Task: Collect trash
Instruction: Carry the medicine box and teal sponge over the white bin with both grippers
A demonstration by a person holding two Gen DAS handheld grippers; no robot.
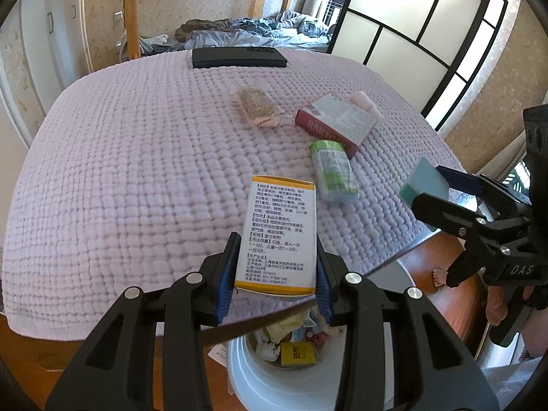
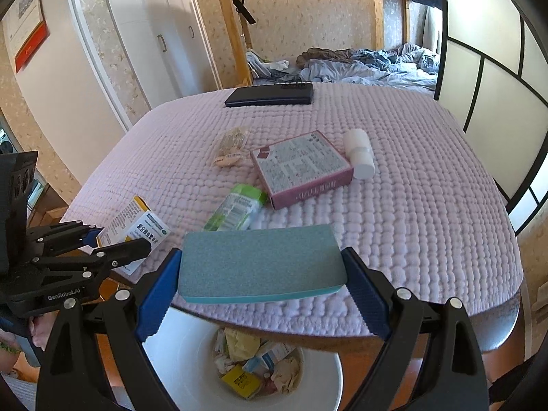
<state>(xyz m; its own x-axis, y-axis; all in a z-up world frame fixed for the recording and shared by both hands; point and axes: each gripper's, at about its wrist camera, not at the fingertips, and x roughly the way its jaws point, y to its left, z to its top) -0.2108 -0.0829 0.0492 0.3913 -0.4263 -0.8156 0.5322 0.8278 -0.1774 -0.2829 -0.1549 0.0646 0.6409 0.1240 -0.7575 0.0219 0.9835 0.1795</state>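
A lilac quilted cloth covers the worktop (image 2: 394, 212); a white bin (image 2: 178, 359) holding crumpled trash stands below its near edge. The right claw (image 2: 263, 291) grips a teal sponge block (image 2: 260, 260) across wide jaws above the bin. The left claw (image 1: 277, 274) clamps a yellow-and-white medicine box (image 1: 279, 236). A maroon box (image 2: 301, 167) and a green bottle (image 2: 236, 209) lie on the cloth.
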